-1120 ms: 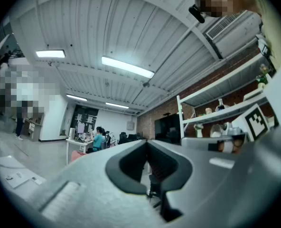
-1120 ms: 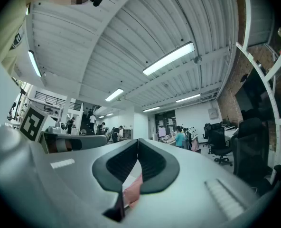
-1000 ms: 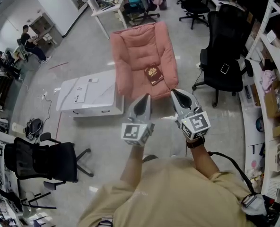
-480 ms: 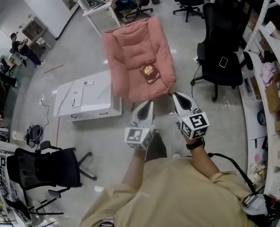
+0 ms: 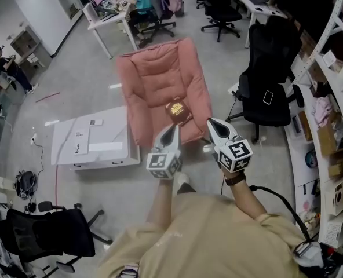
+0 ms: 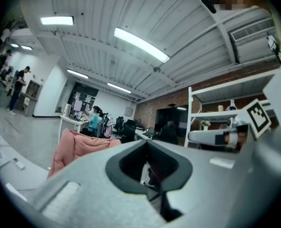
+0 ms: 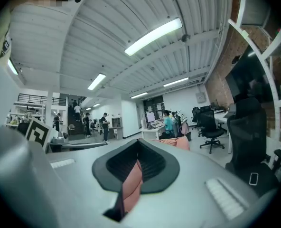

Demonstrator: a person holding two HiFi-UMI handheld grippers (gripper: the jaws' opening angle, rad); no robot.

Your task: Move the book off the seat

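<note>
Holding left gripper (image 5: pixel 172 127) and right gripper (image 5: pixel 211 122) out level, side by side, jaws of both pressed together on nothing. Pointing toward 12 o'clock, tips over the front edge of the pink armchair (image 5: pixel 160 77). Forearms stretched forward from the torso, a watch (image 5: pixel 236 178) on the right wrist. Lying flat on the armchair's seat cushion, cover up: the brown book (image 5: pixel 178 109), at 12 o'clock just beyond the two tips and between them, touched by neither. At 9 o'clock of the armchair, just beside it, a low white table (image 5: pixel 90 143). At 3 o'clock, a black office chair (image 5: pixel 270 114) with a phone (image 5: pixel 268 97) on it. Farther toward 3 o'clock, white shelving (image 5: pixel 328 57).
</note>
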